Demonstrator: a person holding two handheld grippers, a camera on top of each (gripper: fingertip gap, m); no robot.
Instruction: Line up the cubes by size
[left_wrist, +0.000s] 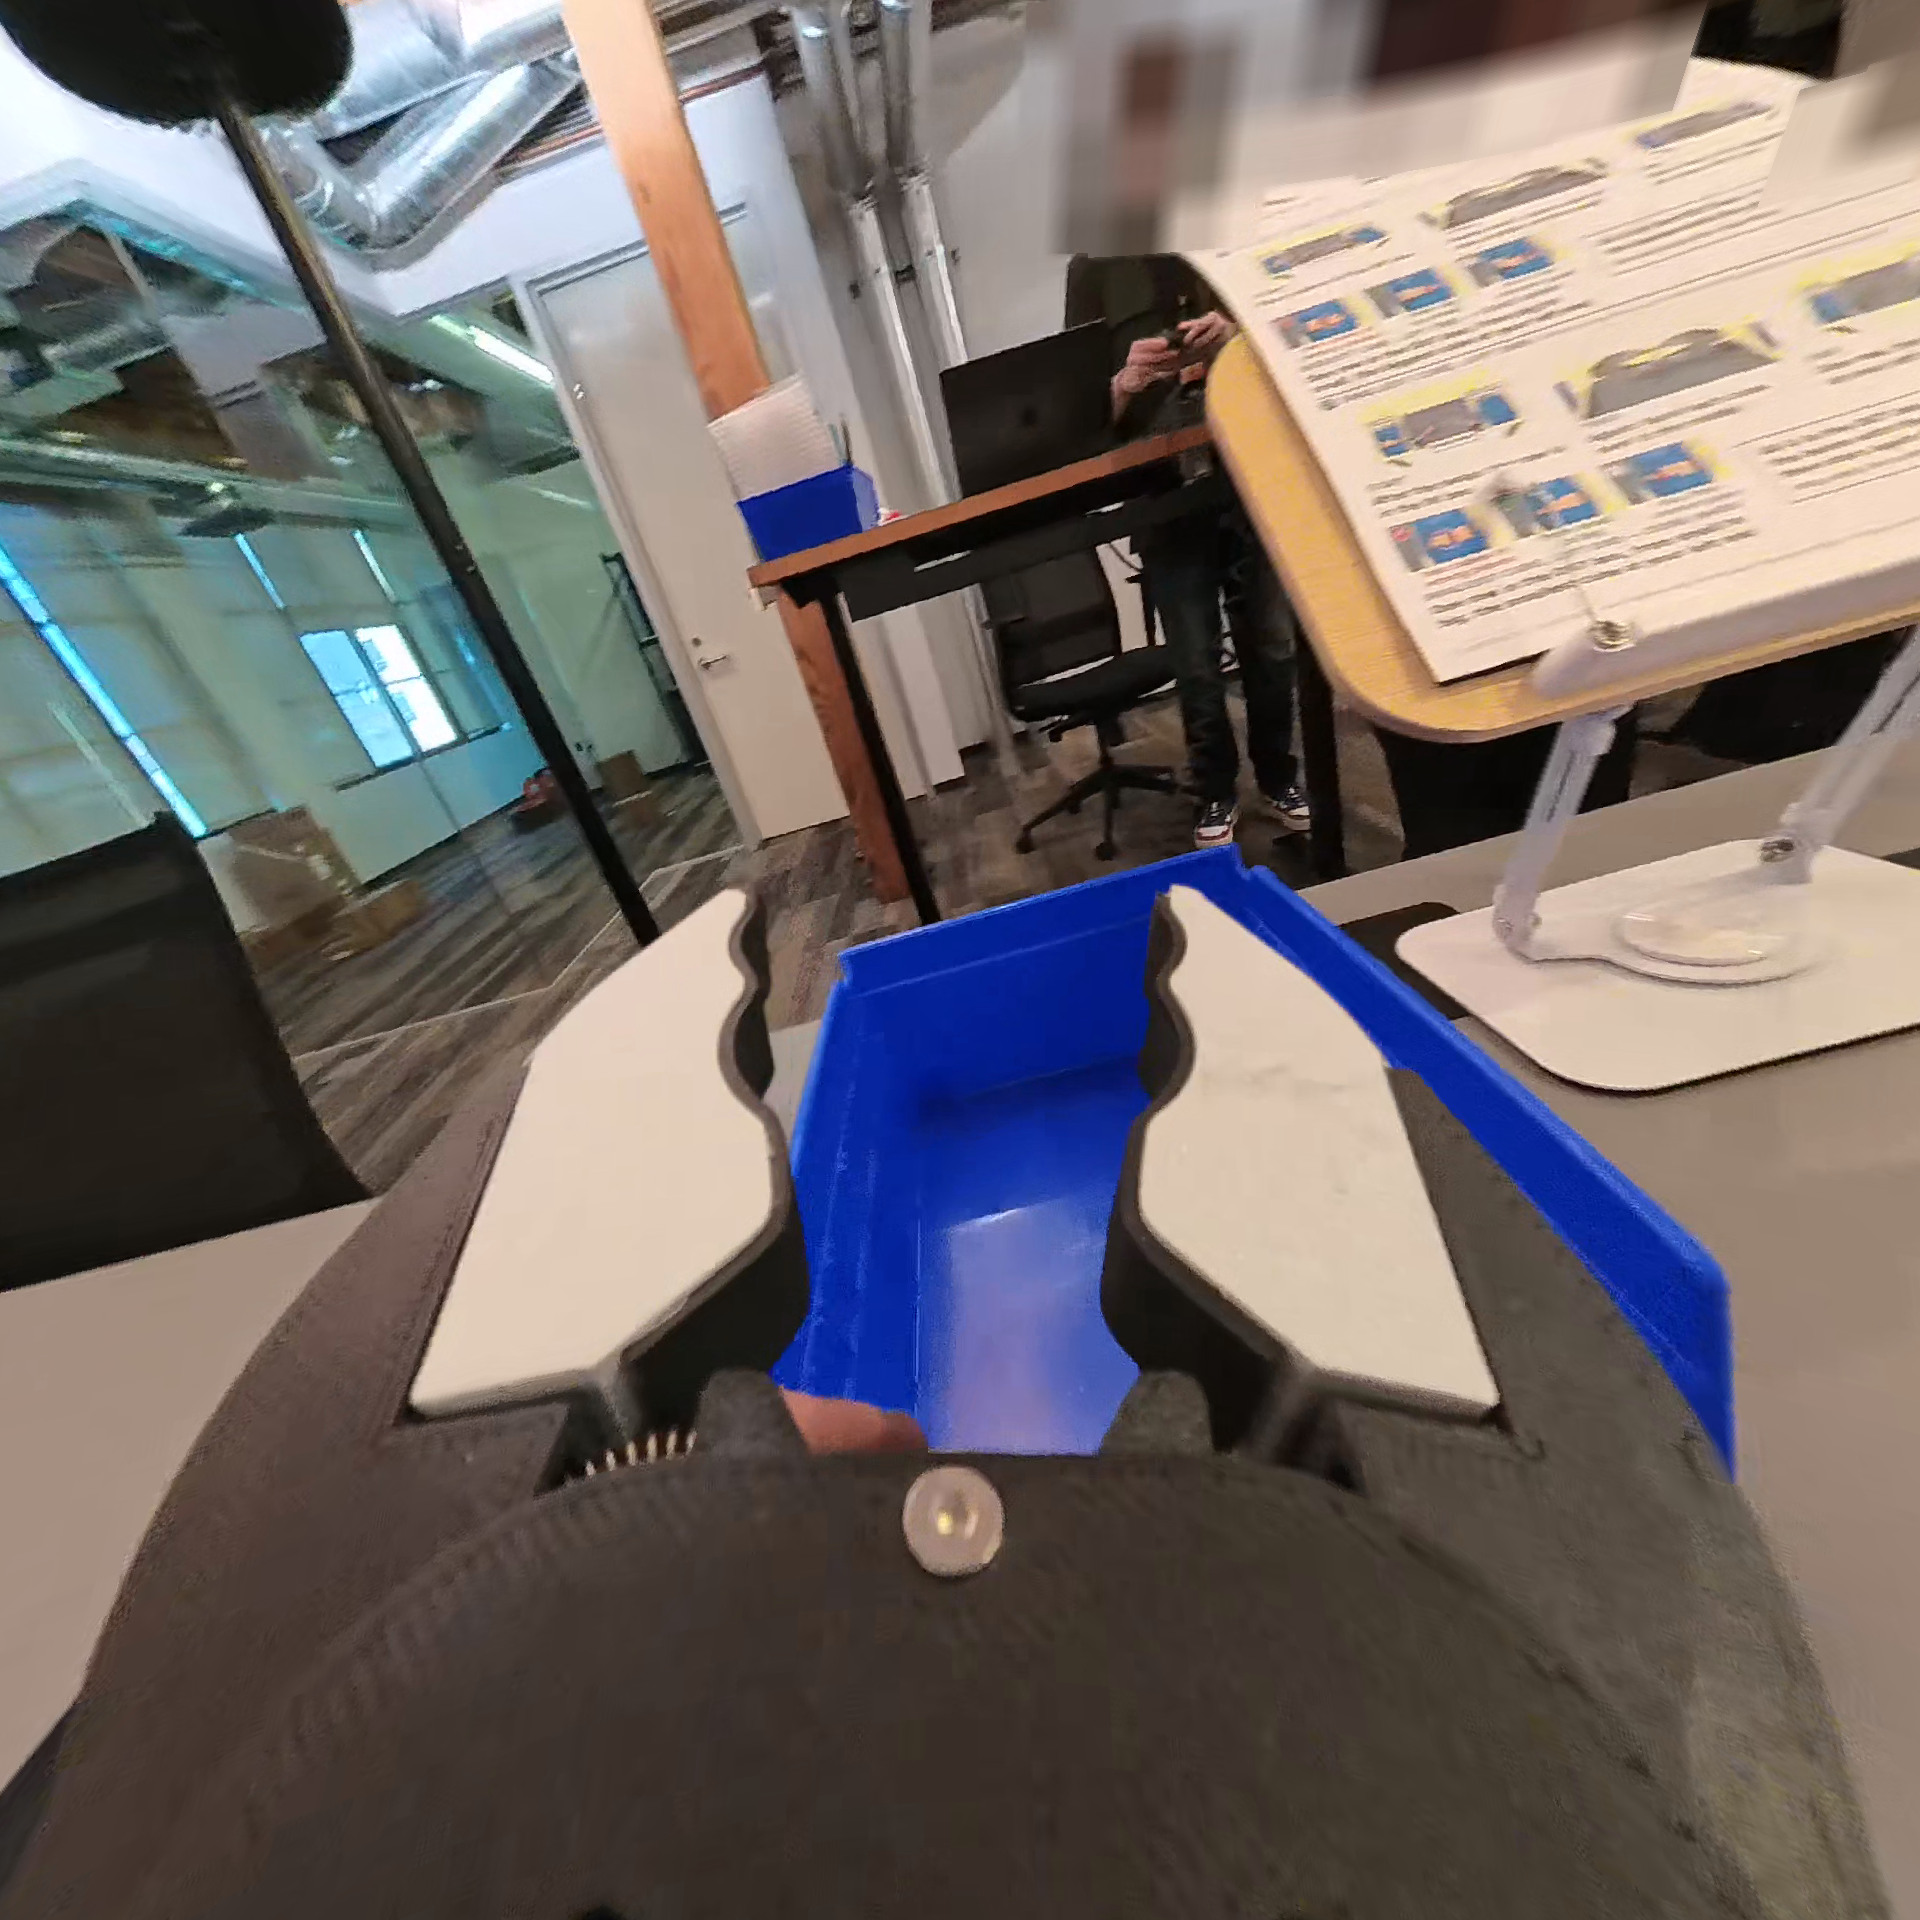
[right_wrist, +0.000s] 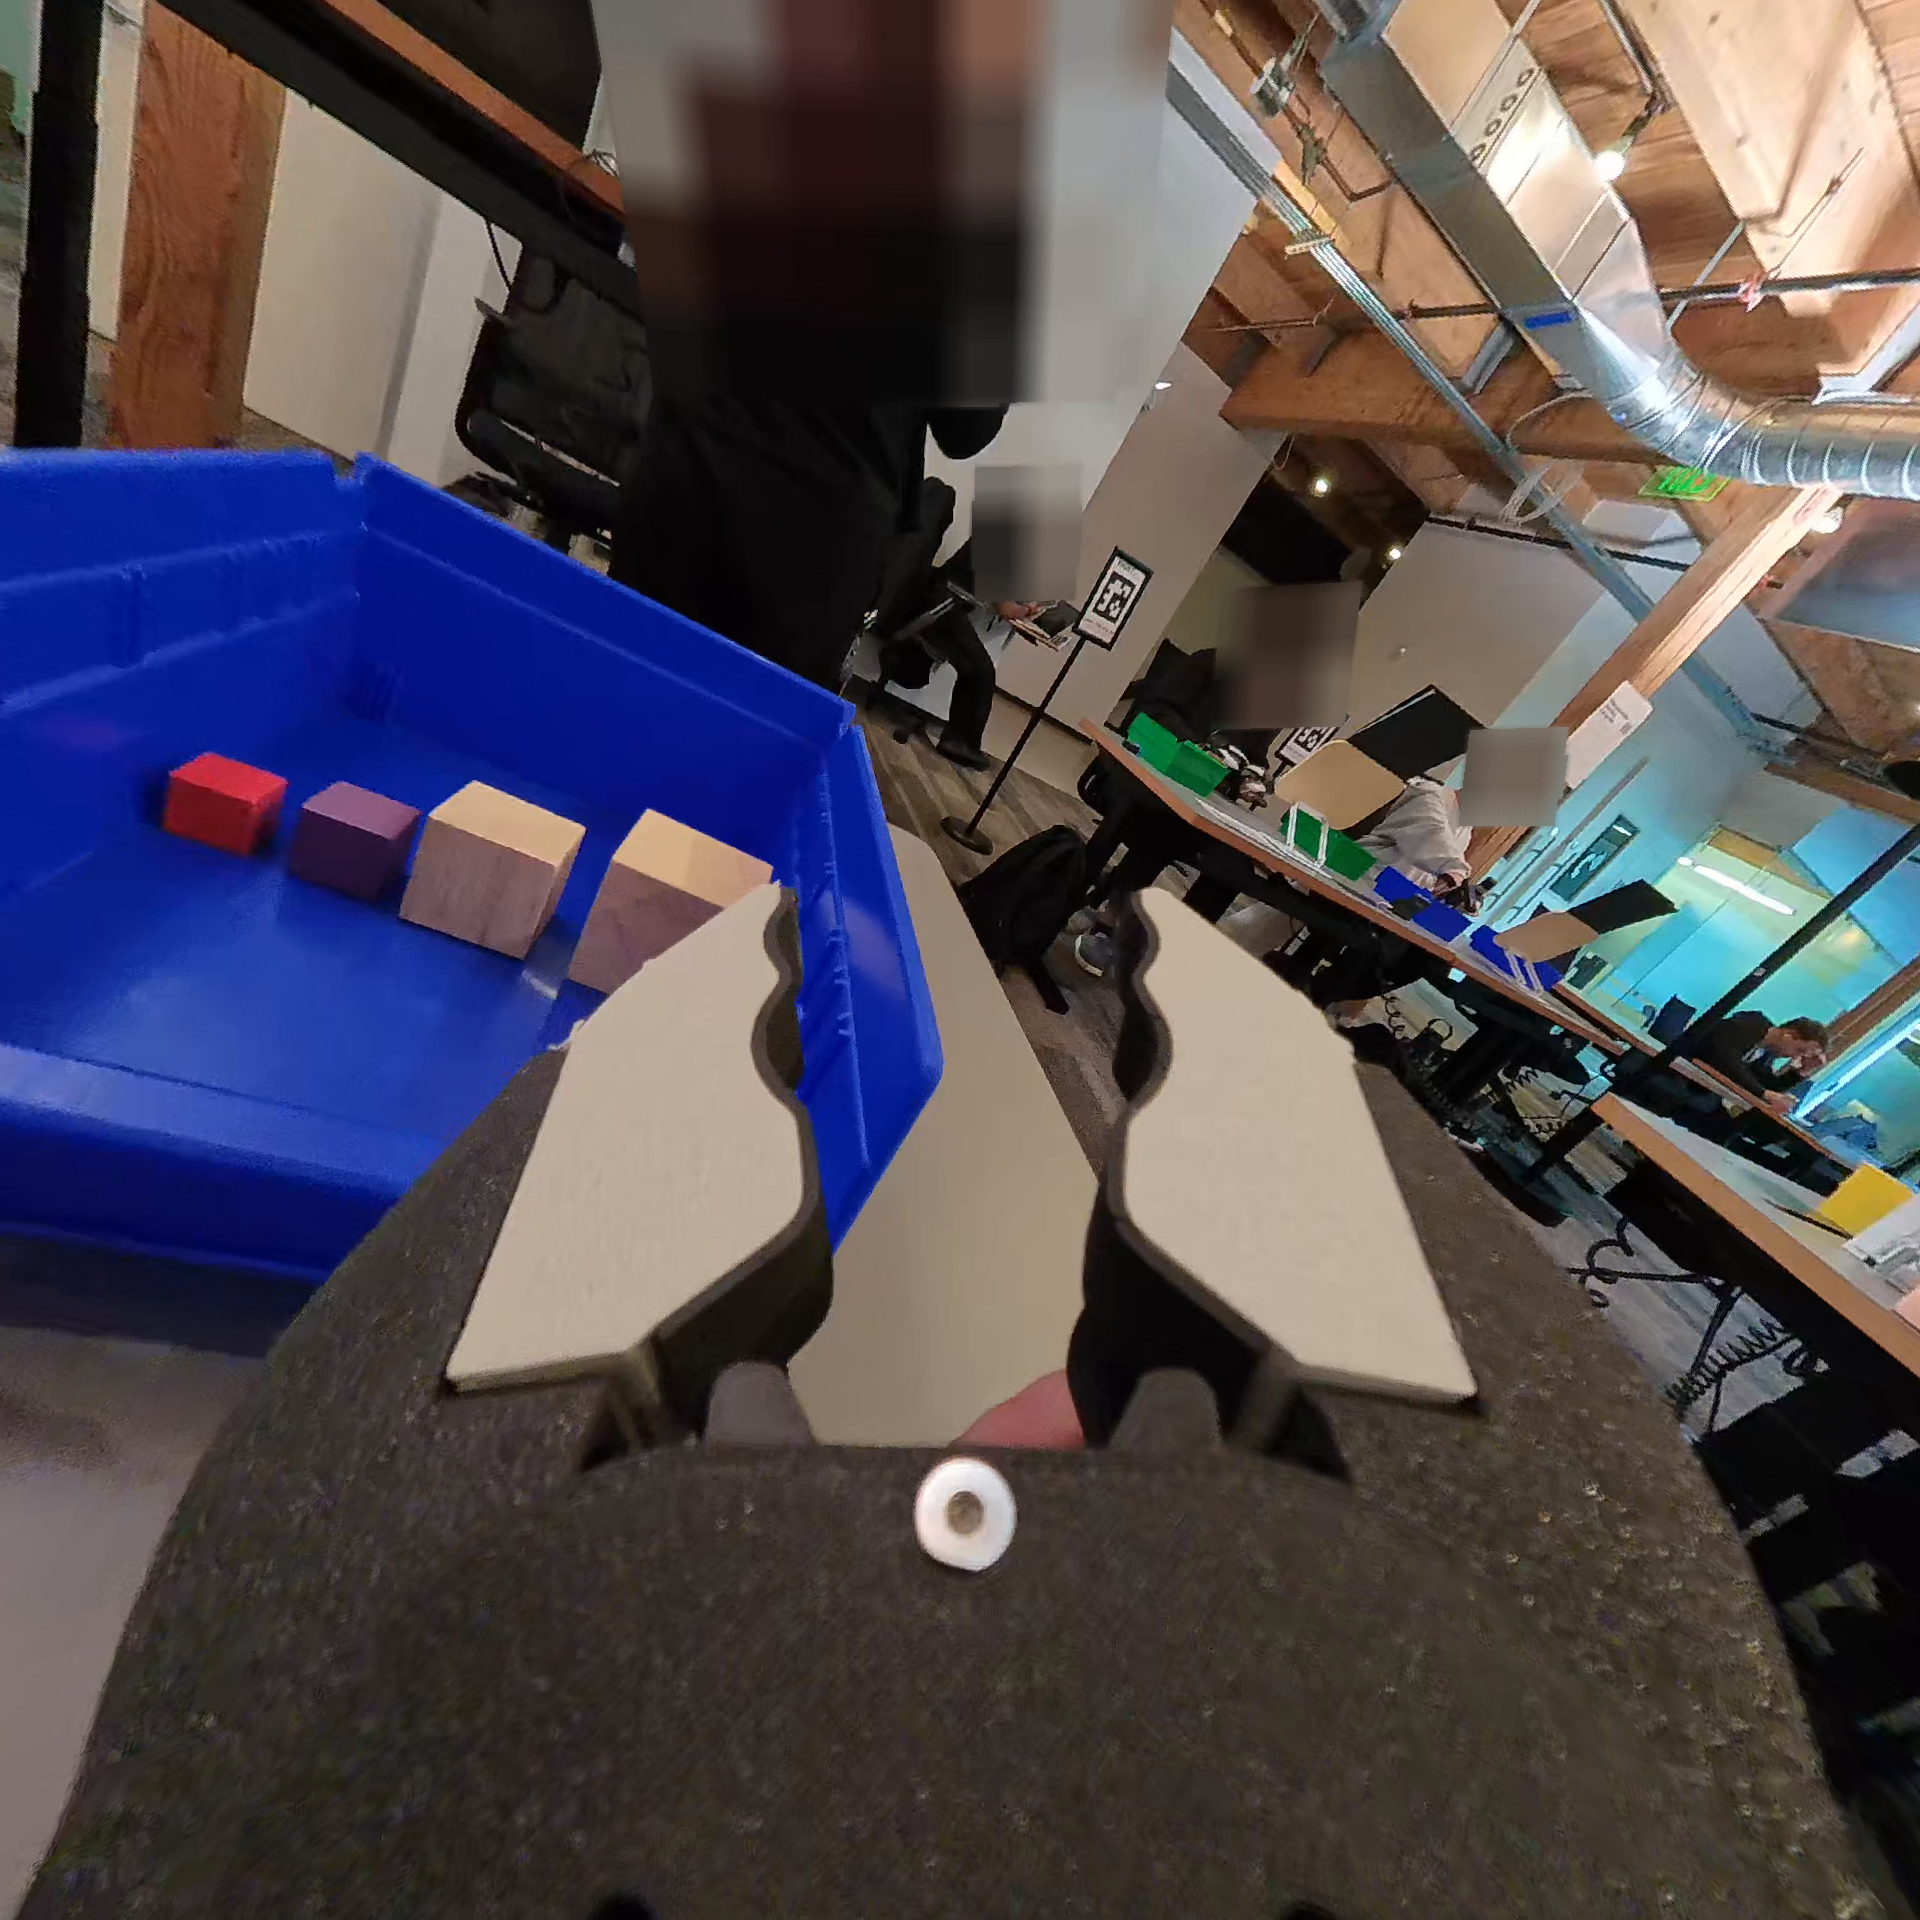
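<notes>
**Four cubes standing in a row, both grippers hanging empty**

We are looking across a grey desk (left_wrist: 1818, 1195), and the big blue bin (right_wrist: 894, 1039) is taking up most of the picture. In the right wrist view its floor is carrying the whole show: four cubes sitting in one row, running from far left to near right.

Going from the biggest down: the large wooden cube (right_wrist: 665, 894) is sitting at the right end, just beside the bin's right wall and partly hidden behind a finger. Next to it, a slightly smaller wooden cube (right_wrist: 494, 868) is standing close by, a narrow gap between the two. Then the purple cube (right_wrist: 353, 840), smaller again, and at the far left end the red cube (right_wrist: 223, 802), the smallest of the lot.

So the order is reading clean, smallest to largest, left to right. By my judgement the lining-up is looking done or very nearly so; at most a little squaring of the spacing is left.

The right gripper (right_wrist: 961, 914) is hovering over the bin's right wall, jaws spread wide, nothing between them. The left gripper (left_wrist: 961, 914) is pointing along a blue bin (left_wrist: 1558, 1174) whose visible floor is showing no cubes, jaws wide open too, gripping nothing.
</notes>
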